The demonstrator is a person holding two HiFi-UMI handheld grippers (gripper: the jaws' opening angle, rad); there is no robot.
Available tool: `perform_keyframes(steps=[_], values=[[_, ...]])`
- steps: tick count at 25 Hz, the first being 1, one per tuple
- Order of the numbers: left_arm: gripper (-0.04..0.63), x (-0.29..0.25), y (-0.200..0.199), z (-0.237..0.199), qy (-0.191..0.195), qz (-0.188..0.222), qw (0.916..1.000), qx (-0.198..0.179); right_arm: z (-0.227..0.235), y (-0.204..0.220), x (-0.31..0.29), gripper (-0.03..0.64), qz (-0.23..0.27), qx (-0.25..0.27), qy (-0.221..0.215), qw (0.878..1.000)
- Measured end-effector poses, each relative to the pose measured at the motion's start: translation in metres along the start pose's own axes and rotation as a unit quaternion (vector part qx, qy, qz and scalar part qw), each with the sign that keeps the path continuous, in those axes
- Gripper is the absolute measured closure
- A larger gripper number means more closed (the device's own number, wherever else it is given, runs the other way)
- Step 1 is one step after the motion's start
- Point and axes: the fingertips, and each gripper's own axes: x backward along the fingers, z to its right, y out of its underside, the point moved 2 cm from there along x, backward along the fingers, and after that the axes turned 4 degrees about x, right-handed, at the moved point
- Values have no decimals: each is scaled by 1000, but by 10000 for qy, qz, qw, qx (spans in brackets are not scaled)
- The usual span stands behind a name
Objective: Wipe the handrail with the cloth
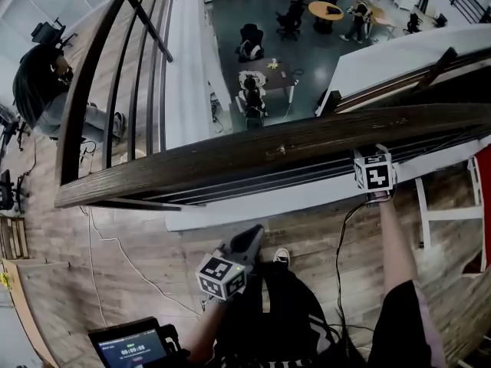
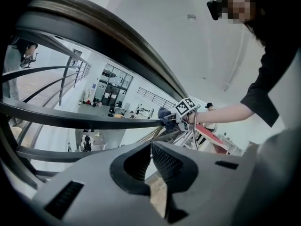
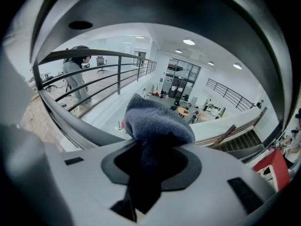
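Observation:
The dark wooden handrail crosses the head view from lower left to upper right, with thin metal bars under it. My right gripper is shut on a blue-grey cloth. Its marker cube sits just below the rail's near edge, and its tips are hidden under the rail. In the right gripper view the rail's underside arches close overhead. My left gripper hangs lower, away from the rail, shut with nothing in it. In the left gripper view I see the cloth against the bars.
A tablet lies on the wood floor at lower left, with a cable running past. A person stands by the side railing at left. A white frame stands at right. Beyond the rail is a drop to a lower floor.

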Motion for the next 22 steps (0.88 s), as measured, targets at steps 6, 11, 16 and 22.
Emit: perform_keyframes(steps=[6, 11, 16, 22], values=[[595, 1, 3, -4, -73, -104, 9999, -31, 18, 4, 3, 508, -21, -190, 200, 9996], [595, 5, 0, -8, -139, -89, 9998, -60, -4, 5, 12, 508, 164, -296, 238, 9991], [595, 12, 4, -14, -130, 47, 9999, -87, -62, 17, 29, 508, 352, -317, -119, 9988], [595, 45, 4, -50, -143, 116, 9998, -57, -188, 21, 31, 508, 164, 31, -787, 9968]])
